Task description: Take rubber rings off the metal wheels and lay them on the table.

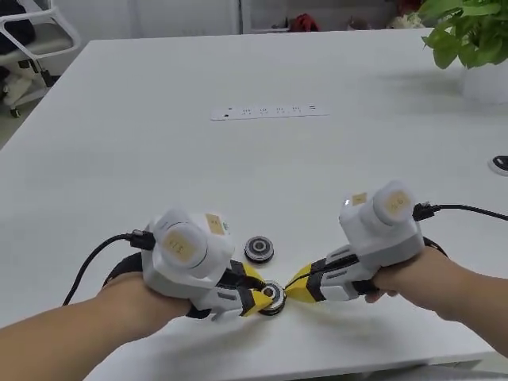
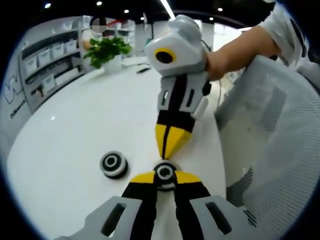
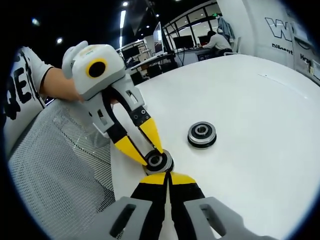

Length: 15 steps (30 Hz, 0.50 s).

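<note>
At the near edge of the table (image 1: 317,175), clamps a wheel (image 1: 272,294) in the left gripper (image 1: 254,300), which reaches in from the left with jaws parted just enough to straddle the wheel's sides. Serves as an anchor, by the look of it: stops the wheel sliding or turning while the other tool works at the rim. Holds it low, at the table surface or barely above; cannot tell which.

Points the right gripper (image 1: 295,287) at the same wheel from the right, jaws pressed together into one yellow tip that touches the wheel's edge. Cannot tell whether any rubber is nipped between those tips. Aims there probably because the ring (image 3: 170,163) sits around the rim, dark against the metal, and has to be caught at its edge before peeling off.

Sets the two tools nose to nose, so that a pull from one meets a hold from the other. Works close to the body, likely for control and a clear look down.

Leaves a second wheel (image 1: 259,248) just beyond, slightly left, flat on the table and apart from both grippers, apparently with its ring on; next in line, probably. Looks early in the task.
</note>
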Each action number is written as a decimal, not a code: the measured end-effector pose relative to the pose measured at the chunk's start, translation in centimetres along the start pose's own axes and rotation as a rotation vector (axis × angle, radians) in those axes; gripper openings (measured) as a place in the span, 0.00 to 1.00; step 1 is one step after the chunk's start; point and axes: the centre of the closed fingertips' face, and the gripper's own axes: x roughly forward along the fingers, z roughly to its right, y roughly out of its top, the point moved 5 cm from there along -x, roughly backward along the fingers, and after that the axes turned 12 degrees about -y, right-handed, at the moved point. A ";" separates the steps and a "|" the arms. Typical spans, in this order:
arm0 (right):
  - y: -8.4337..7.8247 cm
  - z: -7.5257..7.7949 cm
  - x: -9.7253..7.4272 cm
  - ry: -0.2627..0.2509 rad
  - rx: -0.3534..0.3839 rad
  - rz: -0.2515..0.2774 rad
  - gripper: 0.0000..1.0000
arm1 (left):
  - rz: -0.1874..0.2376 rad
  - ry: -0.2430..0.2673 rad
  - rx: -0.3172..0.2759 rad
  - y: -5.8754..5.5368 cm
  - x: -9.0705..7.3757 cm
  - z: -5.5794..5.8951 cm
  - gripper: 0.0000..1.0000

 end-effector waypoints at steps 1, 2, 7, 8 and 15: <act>0.1 0.0 0.0 0.001 0.010 0.004 0.00 | 0.000 0.001 0.000 0.0 0.0 0.0 0.13; 0.2 0.1 -0.1 0.004 0.035 0.016 0.00 | 0.000 0.001 0.000 0.0 0.0 0.0 0.13; 0.4 0.1 -0.1 0.010 0.082 0.030 0.00 | -0.003 0.007 0.001 0.0 0.0 0.0 0.13; 0.4 0.1 -0.1 0.011 0.083 0.031 0.00 | -0.003 0.008 0.001 0.0 0.0 0.0 0.13; 0.5 -0.1 -0.2 0.023 0.104 0.043 0.00 | -0.009 0.018 0.001 0.1 0.1 0.0 0.13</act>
